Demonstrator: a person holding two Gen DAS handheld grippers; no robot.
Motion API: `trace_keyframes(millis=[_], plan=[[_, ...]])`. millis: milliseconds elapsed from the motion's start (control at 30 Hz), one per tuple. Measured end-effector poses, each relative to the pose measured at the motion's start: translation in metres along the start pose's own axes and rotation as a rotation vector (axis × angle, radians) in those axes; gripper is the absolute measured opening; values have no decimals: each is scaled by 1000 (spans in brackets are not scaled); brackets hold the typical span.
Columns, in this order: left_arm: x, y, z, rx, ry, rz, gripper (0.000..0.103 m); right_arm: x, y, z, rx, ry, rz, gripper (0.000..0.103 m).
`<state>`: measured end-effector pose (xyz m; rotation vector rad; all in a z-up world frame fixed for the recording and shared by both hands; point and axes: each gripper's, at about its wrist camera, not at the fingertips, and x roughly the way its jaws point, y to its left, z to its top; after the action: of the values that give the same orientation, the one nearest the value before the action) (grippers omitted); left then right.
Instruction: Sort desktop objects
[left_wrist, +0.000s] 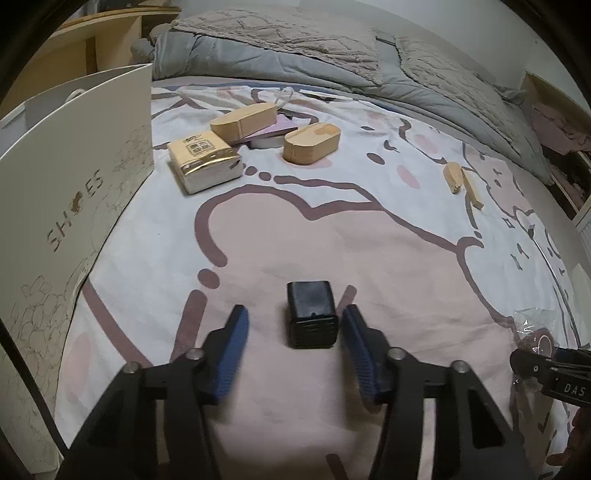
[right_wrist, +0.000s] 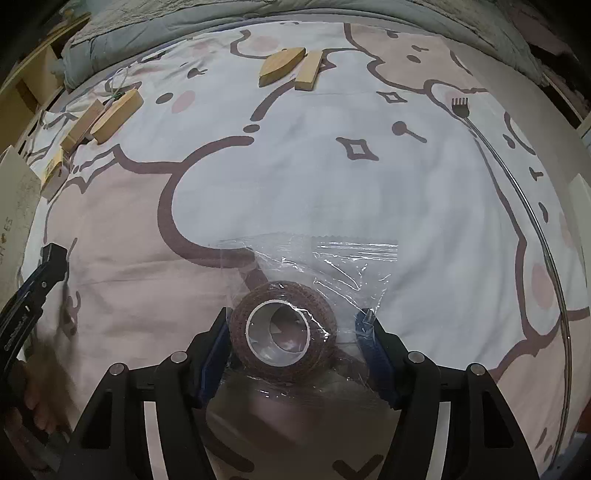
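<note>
Two things are being dealt with at once here, one per hand, on a bed (left_wrist: 369, 236) covered with a pink-and-white cartoon sheet.

The left tool (left_wrist: 295, 332) points down at a small black cube-shaped block (left_wrist: 312, 319), probably a charger, lying toward the near edge of the bed. Its blue pads straddle the block: the right-hand pad sits just beside it, the left-hand one has a clear gap, so the jaws are only partly closed and nothing is gripped yet. They bracket the block squarely, I think, so that closing will catch it on its flat sides.

The right tool (right_wrist: 295, 343) is closed around a brown roll of bandage tape (right_wrist: 284, 328) inside a clear plastic bag (right_wrist: 332, 266). One pad presses the roll, the other bears on the crumpled film. Taking the roll rather than the loose film seems sensible, since the bag alone would slip.

At the left edge of the bed stands an open white shoe box (left_wrist: 74, 177), likely the place things get sorted into. Near it sit a tissue pack (left_wrist: 205, 160) and two rounded wooden blocks (left_wrist: 312, 142); the farther one leans on something lilac. Two smaller wooden pieces (right_wrist: 291, 68) lie well apart toward the far side, and a thin metal back-scratcher (right_wrist: 491, 144) runs along the right edge. Most items appear to be unsorted.
</note>
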<state>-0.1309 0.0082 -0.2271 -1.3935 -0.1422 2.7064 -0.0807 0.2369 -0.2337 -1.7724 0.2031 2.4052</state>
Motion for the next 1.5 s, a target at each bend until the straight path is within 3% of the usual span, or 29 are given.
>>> trace_keyframes(millis=[167, 400, 733, 1500], plan=[[0, -9, 1, 38, -13, -7, 26, -3, 4, 1, -34, 1, -16, 62], [-8, -14, 4, 64, -52, -30, 25, -5, 2, 1, -55, -15, 5, 58], [-20, -15, 14, 79, -72, 4, 25, -17, 7, 7, -55, -52, 36, 54], [-79, -21, 55, 144, -196, 14, 25, -81, 31, 40, -57, -263, 78, 54]])
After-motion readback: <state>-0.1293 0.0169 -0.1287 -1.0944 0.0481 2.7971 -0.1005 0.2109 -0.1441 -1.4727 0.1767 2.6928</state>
